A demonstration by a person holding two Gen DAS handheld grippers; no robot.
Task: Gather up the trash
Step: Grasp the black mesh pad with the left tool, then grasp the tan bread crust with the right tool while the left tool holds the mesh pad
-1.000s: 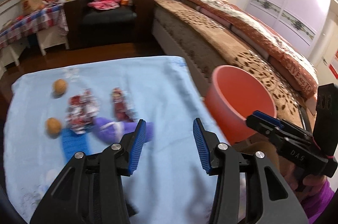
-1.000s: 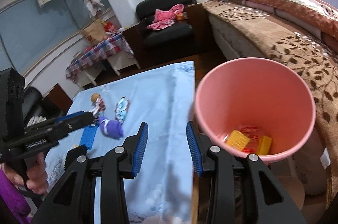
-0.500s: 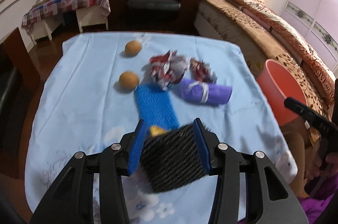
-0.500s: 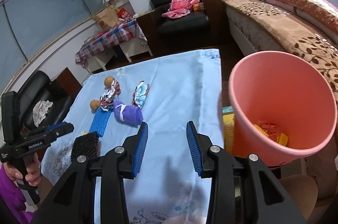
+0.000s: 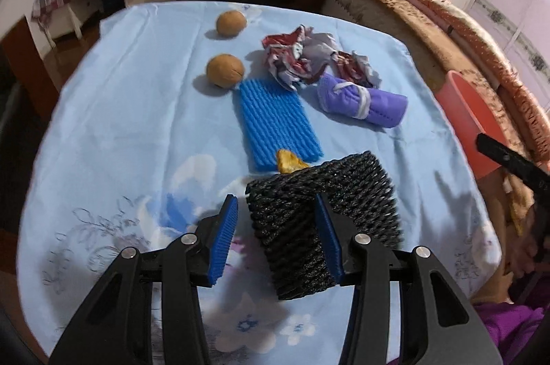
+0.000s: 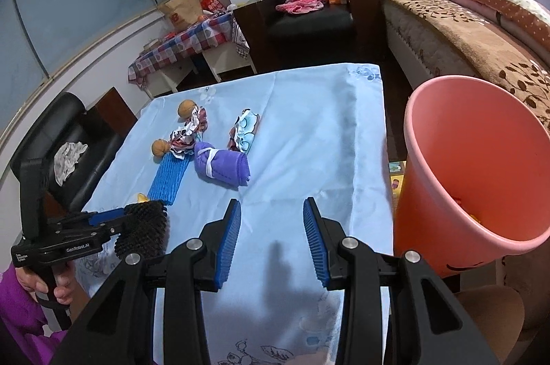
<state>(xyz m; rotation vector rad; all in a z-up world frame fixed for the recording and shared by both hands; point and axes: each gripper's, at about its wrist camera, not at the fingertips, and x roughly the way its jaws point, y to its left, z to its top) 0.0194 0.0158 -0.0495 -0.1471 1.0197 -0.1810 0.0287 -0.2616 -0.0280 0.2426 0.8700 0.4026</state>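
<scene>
My left gripper (image 5: 275, 210) hangs open low over the blue tablecloth (image 5: 120, 124). A black foam net (image 5: 323, 217) lies under it. The right finger crosses the net, and a gap shows at the left pad. Beyond it lie a yellow scrap (image 5: 288, 160), a blue foam net (image 5: 278, 120), a rolled purple mask (image 5: 361, 103), crumpled wrappers (image 5: 299, 55) and two brown nuts (image 5: 225, 71). My right gripper (image 6: 271, 227) is open and empty above the cloth, left of the pink bucket (image 6: 474, 165), which holds some trash.
The bucket stands off the table's right edge, beside a bed (image 6: 464, 21). A black armchair (image 6: 309, 10) with pink clothes is behind the table. A checked side table (image 6: 185, 48) and a black chair (image 6: 68, 124) are at the left.
My left gripper swung away from the bucket to the near part of the table and sank onto the black foam net. The right gripper drifted left, so the bucket now sits further right.
</scene>
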